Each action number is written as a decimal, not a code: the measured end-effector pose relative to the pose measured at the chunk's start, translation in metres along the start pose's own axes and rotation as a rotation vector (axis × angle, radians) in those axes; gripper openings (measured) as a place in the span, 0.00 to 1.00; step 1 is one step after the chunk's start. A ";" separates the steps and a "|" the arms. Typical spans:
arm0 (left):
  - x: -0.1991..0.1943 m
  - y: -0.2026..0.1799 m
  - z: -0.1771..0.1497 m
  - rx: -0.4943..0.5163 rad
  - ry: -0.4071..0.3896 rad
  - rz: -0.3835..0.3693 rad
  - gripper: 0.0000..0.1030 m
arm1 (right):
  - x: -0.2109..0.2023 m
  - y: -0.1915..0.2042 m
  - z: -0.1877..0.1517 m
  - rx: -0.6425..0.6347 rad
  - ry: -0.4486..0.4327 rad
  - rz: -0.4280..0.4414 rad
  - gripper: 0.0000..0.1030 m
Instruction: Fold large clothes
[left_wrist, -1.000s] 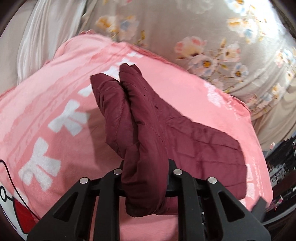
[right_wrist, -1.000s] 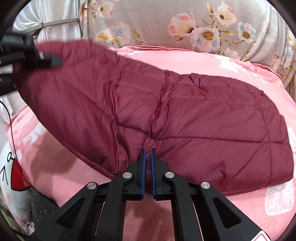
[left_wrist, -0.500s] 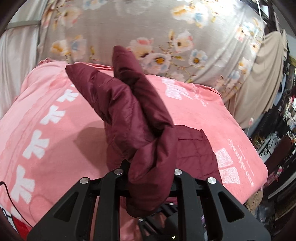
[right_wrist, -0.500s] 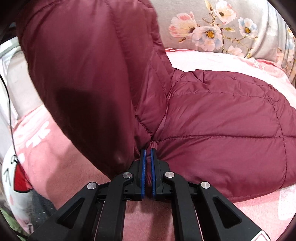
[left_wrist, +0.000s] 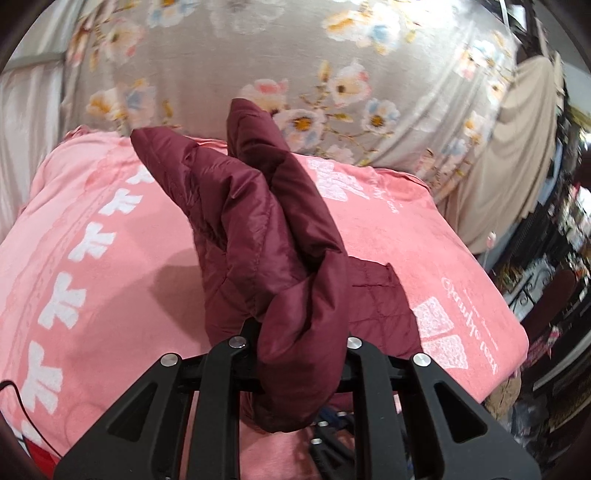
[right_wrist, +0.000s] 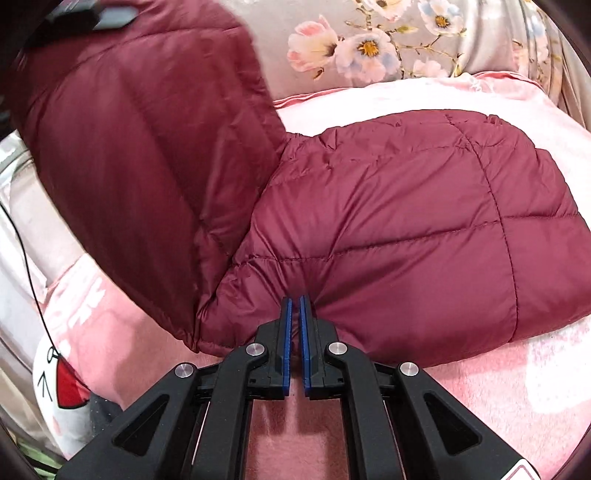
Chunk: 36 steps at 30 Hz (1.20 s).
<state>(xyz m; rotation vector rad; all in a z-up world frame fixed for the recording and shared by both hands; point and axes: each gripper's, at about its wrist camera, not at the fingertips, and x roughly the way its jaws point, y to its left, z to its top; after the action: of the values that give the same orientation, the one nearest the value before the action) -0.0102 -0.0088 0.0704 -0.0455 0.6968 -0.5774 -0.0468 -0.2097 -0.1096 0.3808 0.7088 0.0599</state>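
Lifting the jacket (right_wrist: 388, 229) half off the bed (right_wrist: 498, 387), we now swing its left end up and over: left hand-held gripper (left_wrist: 295, 354) clamped on bunched fabric, right hand-held gripper (right_wrist: 295, 332) pinching the near hem, so the fold is midway.

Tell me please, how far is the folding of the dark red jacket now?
Roughly midway, I would judge. Done: most of the jacket lies spread on the pink blanket. In hand: the left gripper is shut on a bunched part and holds it up over the rest, while the right gripper pinches the near edge at the crease. Left: lay the raised part down on the flat part; further folds likely follow.
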 end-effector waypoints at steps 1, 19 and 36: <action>0.004 -0.010 0.001 0.022 0.004 -0.009 0.16 | -0.004 -0.003 0.000 0.013 -0.005 0.011 0.03; 0.137 -0.129 -0.032 0.149 0.240 -0.075 0.15 | -0.090 -0.077 -0.044 0.175 -0.045 -0.130 0.03; 0.182 -0.159 -0.055 0.244 0.354 -0.065 0.29 | -0.112 -0.082 -0.035 0.209 -0.106 -0.210 0.11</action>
<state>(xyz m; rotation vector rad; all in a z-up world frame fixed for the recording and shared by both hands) -0.0093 -0.2286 -0.0442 0.2676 0.9650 -0.7386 -0.1606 -0.2953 -0.0939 0.5039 0.6489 -0.2334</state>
